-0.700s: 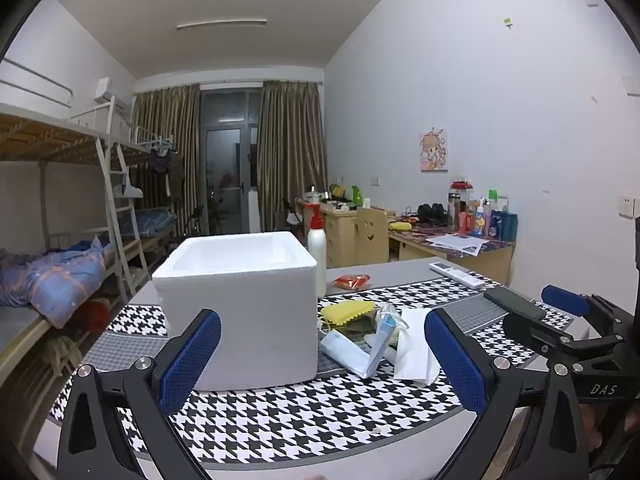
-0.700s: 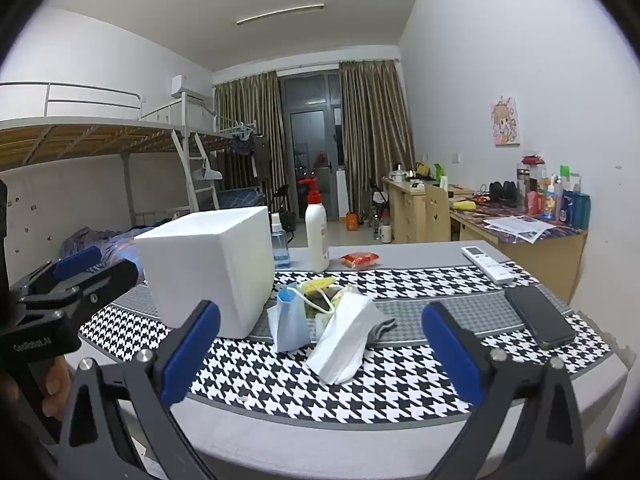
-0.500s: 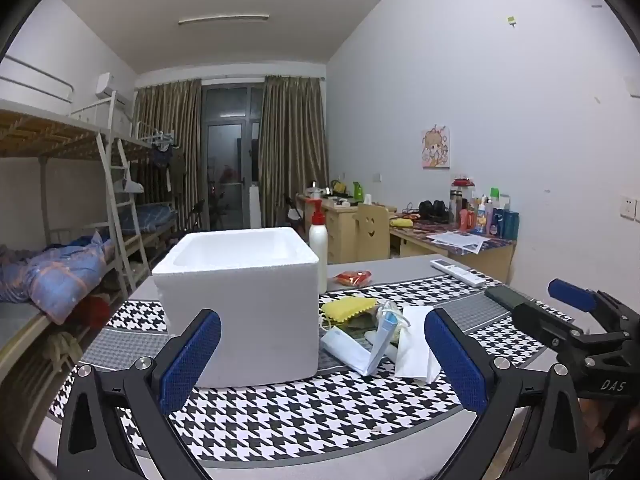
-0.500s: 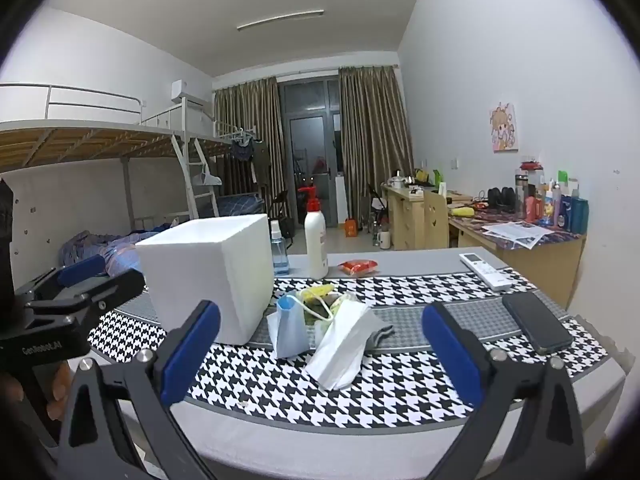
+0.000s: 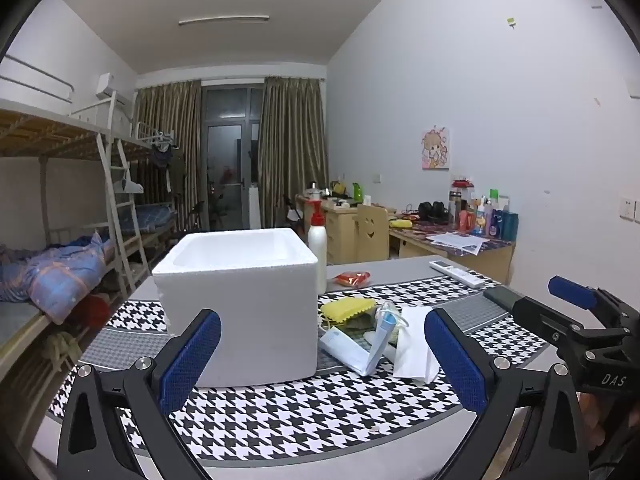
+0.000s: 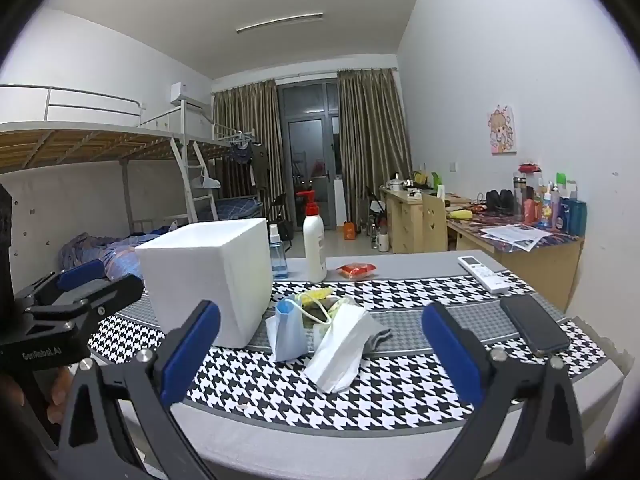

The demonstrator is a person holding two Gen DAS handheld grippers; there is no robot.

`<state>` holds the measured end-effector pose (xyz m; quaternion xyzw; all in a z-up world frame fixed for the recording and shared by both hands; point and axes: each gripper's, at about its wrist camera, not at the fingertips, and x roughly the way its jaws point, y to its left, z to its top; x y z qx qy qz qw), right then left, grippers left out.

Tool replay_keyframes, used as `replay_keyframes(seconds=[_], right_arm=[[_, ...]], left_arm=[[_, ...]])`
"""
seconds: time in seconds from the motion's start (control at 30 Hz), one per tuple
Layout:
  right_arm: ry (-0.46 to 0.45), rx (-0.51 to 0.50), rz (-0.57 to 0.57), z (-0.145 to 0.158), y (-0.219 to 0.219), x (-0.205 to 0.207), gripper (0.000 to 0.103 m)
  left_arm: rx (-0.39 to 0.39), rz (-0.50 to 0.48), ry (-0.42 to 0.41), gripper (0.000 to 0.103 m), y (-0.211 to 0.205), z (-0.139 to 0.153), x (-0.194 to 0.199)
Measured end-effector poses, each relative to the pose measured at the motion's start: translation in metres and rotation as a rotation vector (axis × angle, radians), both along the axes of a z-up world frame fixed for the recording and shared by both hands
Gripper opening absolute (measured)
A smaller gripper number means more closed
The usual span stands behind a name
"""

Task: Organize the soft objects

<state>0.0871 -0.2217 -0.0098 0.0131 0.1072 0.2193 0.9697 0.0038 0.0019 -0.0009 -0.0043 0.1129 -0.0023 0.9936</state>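
A white foam box point(image 5: 240, 304) point(image 6: 208, 276) stands open-topped on the houndstooth cloth. To its right lies a small heap of soft things: a yellow sponge cloth point(image 5: 348, 307) point(image 6: 316, 294), a blue face mask point(image 5: 378, 338) point(image 6: 289, 334), a white tissue packet point(image 5: 412, 346) point(image 6: 340, 350) and a grey cloth point(image 6: 380, 336). My left gripper point(image 5: 322, 362) hangs open over the table's near edge, in front of the box, with nothing between its fingers. My right gripper point(image 6: 318, 358) is also open and empty, short of the heap.
A white pump bottle point(image 6: 314, 246), a small blue spray bottle point(image 6: 277, 256) and a red snack packet point(image 6: 356, 270) stand behind the heap. A remote point(image 6: 482, 272) and a black phone point(image 6: 534, 330) lie to the right. Bunk beds are left, cluttered desks right.
Both grippers have tilted or sunk slightly, so the table and box sit a little higher in each view. Nothing on the table has moved and both stay open.
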Motion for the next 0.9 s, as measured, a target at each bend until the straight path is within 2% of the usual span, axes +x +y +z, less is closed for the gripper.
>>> replay_keyframes(seconds=[0.9], right_arm=[[0.013,0.001,-0.005,-0.0018,-0.0019,0.0019,0.102]], left_arm=[[0.004,0.01,0.014,0.102,-0.0009,-0.002,0.0019]])
